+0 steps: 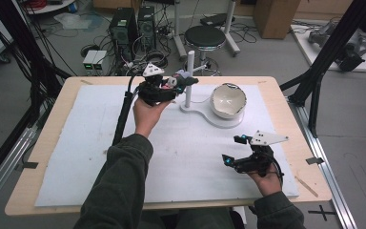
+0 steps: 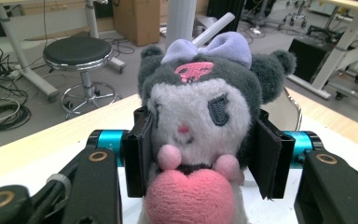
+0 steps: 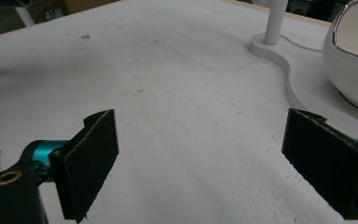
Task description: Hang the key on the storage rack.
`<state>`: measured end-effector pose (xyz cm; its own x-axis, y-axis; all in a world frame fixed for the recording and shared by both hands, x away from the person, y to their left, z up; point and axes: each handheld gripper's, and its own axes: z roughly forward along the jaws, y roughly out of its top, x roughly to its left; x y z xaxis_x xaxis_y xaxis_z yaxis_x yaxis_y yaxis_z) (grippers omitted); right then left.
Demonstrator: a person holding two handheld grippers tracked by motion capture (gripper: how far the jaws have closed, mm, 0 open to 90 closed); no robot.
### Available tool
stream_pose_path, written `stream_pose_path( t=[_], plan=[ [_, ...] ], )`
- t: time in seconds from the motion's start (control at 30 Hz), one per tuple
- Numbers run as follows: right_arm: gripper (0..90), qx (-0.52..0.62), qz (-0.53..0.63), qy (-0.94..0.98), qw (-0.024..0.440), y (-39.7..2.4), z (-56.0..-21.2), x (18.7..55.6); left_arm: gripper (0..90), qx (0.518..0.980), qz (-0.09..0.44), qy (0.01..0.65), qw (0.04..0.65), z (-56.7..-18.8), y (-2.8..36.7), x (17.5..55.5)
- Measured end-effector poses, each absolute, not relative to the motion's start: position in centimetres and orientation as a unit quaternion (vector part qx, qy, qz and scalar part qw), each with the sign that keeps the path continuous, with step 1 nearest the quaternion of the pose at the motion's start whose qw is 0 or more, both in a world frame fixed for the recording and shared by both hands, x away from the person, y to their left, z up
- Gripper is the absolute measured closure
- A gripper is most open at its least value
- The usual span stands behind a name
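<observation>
Plush toy [image 2: 198,121] sits squeezed in my left gripper [image 1: 171,88], so I carry it steadily toward bowl [image 1: 228,100], right gripper [image 1: 232,150] wide open and empty

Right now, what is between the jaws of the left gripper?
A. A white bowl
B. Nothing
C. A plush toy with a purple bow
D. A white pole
C: in the left gripper view, the left gripper has its black pads pressed on both sides of the plush toy.
</observation>
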<state>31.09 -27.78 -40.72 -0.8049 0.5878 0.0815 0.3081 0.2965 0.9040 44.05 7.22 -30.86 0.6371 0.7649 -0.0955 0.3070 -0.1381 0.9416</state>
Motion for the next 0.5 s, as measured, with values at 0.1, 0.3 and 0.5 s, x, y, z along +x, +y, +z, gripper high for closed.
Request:
stream_pose_path(
  t=[0.1,0.3,0.5],
  plan=[
    [9.8,0.282,0.524,0.792,0.136,-27.8,-40.7,31.1,47.7,0.725,0.21,0.373,0.54,-31.2,7.4,43.9],
    [9.8,0.282,0.524,0.792,0.135,-27.8,-40.7,31.1,47.7,0.726,0.21,0.379,0.535,-31.9,7.7,43.8],
    [9.8,0.284,0.525,0.791,0.134,-27.9,-40.7,31.1,47.6,0.725,0.208,0.388,0.53,-32.6,8.2,43.7]
  ],
)
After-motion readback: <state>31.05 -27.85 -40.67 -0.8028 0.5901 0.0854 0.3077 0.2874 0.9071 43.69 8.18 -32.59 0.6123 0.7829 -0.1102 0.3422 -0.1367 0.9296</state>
